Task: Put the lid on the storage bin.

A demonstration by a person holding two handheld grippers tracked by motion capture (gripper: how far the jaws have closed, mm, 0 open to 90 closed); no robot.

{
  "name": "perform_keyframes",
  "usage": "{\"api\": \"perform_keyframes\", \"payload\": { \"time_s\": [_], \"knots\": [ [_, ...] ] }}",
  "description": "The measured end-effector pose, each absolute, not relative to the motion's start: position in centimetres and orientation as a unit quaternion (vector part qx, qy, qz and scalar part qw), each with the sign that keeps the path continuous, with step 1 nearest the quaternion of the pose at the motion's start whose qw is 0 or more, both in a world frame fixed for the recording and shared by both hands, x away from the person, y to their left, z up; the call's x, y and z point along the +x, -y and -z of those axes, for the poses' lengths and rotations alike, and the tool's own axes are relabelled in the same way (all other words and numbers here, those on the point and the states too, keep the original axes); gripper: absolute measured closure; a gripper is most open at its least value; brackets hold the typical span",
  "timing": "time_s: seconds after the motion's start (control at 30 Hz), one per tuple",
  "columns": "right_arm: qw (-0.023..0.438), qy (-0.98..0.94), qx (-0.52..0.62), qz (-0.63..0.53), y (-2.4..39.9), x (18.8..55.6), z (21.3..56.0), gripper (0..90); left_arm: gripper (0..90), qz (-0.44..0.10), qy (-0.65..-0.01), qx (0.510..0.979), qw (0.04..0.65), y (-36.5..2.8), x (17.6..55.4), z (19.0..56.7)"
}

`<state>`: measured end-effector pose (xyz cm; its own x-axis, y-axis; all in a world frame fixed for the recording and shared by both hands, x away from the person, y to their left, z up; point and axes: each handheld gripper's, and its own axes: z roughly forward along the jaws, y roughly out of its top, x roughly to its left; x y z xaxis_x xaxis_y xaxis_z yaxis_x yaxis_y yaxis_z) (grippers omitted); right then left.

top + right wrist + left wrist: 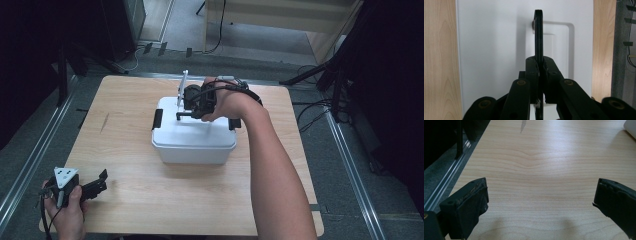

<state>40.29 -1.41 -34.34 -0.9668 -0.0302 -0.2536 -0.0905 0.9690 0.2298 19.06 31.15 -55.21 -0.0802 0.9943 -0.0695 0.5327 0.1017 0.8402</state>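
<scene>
My right gripper [539,72] pinches black handle [538,35] upright over white box [192,137], mid-tabletop [130,200]. My left gripper [95,186] rests at near left corner, jaws wide apart, holding nothing.

Black hand-held gripper [103,180] — grey plate

Table [125,200]: light wood with visible grain, smooth, faint sheen under my left gripper [540,202]. Box [192,145]: white plastic, smooth, matt lid, with black plastic side clasps [157,119]. Handle [538,37] between my right gripper's [539,72] pads: black, smooth plastic. Pads of my left gripper look worn, rough and matt
</scene>
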Motion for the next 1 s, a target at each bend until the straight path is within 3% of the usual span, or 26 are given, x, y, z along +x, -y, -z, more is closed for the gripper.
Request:
{"api": "perform_keyframes", "payload": {
  "time_s": [0.13,0.27,0.43,1.0],
  "knots": [
    [0.084,-0.991,-0.033,-0.098,1.5,39.8,35.2,45.4,0.0,-0.334,-0.655,0.582,0.347,-31.1,19.0,55.2],
    [0.076,-0.992,-0.017,-0.098,1.8,39.2,35.2,21.1,0.0,-0.331,-0.656,0.584,0.345,-31.2,19.0,55.2],
    [0.076,-0.992,-0.004,-0.103,2.6,38.6,34.4,0.6,0.0,-0.331,-0.656,0.584,0.345,-31.2,19.0,55.2],
    [0.097,-0.988,0.026,-0.117,7.7,38.3,33.5,0.0,0.0,-0.335,-0.654,0.584,0.345,-31.0,19.1,55.2]
  ]
}}
